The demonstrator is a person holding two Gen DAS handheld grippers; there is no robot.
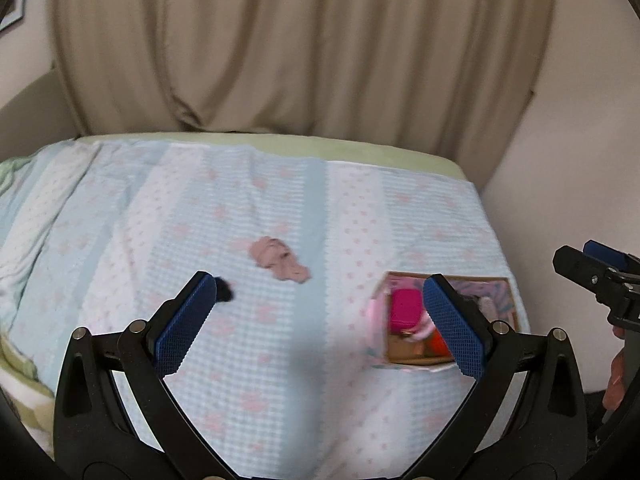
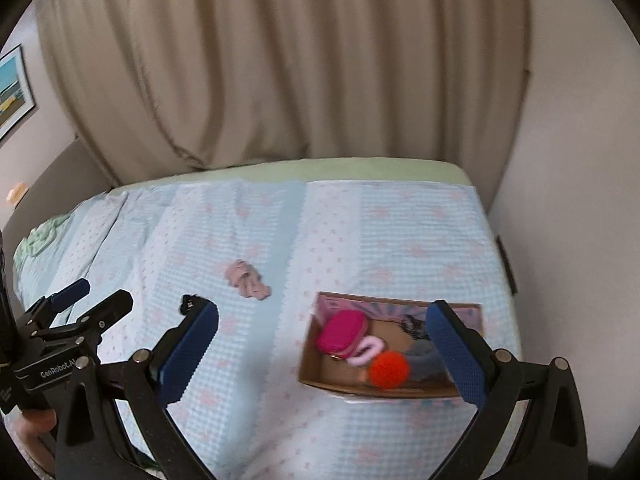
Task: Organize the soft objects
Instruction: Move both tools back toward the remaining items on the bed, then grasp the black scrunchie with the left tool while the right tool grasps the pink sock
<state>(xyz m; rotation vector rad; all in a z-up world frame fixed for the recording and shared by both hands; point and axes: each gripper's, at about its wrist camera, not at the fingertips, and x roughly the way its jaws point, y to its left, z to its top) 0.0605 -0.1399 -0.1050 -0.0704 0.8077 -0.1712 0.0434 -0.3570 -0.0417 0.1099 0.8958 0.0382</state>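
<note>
A crumpled pale pink cloth (image 1: 280,260) (image 2: 248,280) lies in the middle of the bed. A small black item (image 1: 225,290) (image 2: 191,302) sits to its left, partly hidden by a finger in both views. At the right stands an open cardboard box (image 1: 416,356) (image 2: 380,393) holding a magenta pouch (image 1: 405,305) (image 2: 343,330), a pink scrunchie (image 2: 366,350), an orange-red ball (image 2: 389,370) and a grey-blue item (image 2: 424,356). My left gripper (image 1: 320,292) (image 2: 96,298) hangs open and empty above the bedspread. My right gripper (image 2: 323,320) (image 1: 582,254) is open too, beside the box.
The bed carries a light blue bedspread with pink flowers (image 1: 200,208) (image 2: 400,232), with a green sheet edge (image 2: 360,168) at the far side. Beige curtains (image 1: 300,40) hang behind it and a wall (image 2: 560,200) runs along the right. A hand (image 2: 38,424) holds the left gripper's handle.
</note>
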